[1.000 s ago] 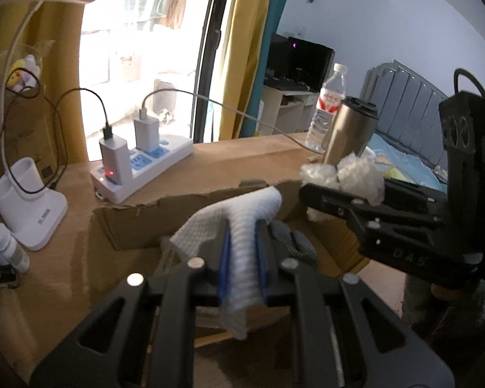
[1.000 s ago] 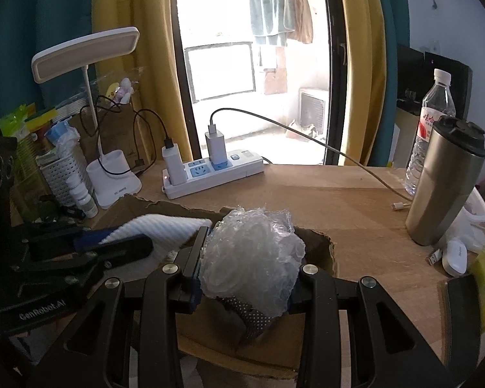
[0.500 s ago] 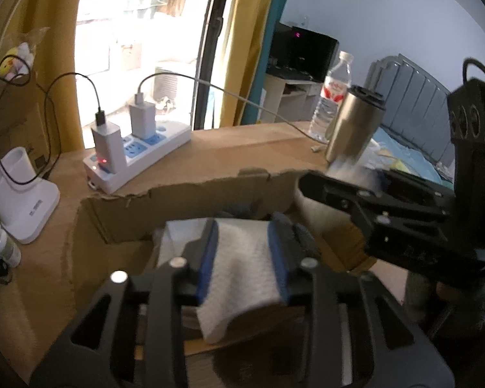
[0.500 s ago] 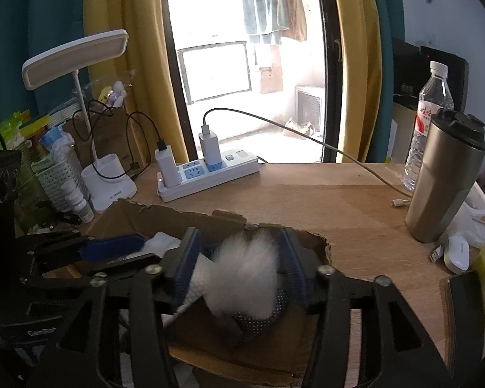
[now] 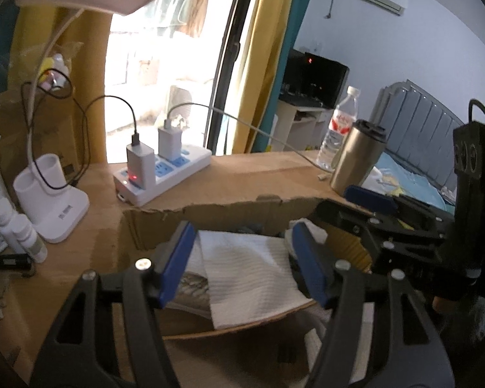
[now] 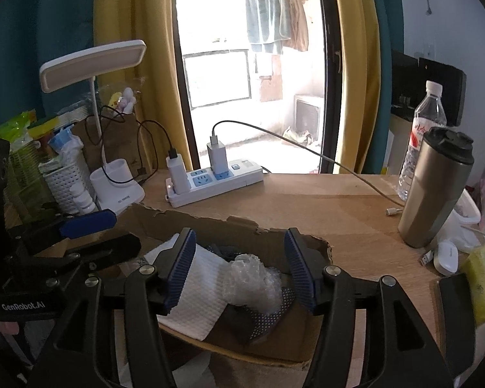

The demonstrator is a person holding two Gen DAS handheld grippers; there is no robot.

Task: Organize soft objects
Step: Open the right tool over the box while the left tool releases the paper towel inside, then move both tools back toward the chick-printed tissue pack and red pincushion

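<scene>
The cardboard box (image 6: 242,236) sits low in the frame, its torn back edge jagged, with bare table (image 6: 307,200) behind it up to the power strip (image 6: 213,181). Both tongs are spread wide and pinch nothing. The right tongs (image 6: 239,268) straddle one bubble wrap wad (image 6: 255,284), which lies in the box below them, beside one white cloth (image 6: 194,300) and what looks like a dotted dark fabric (image 6: 268,320). The left tongs (image 5: 242,265) hover over the same white cloth (image 5: 249,274), draped over the box's near edge. Two chargers are plugged into the strip; a steel tumbler (image 6: 436,190) and a water bottle (image 6: 423,129) stand at the right.
</scene>
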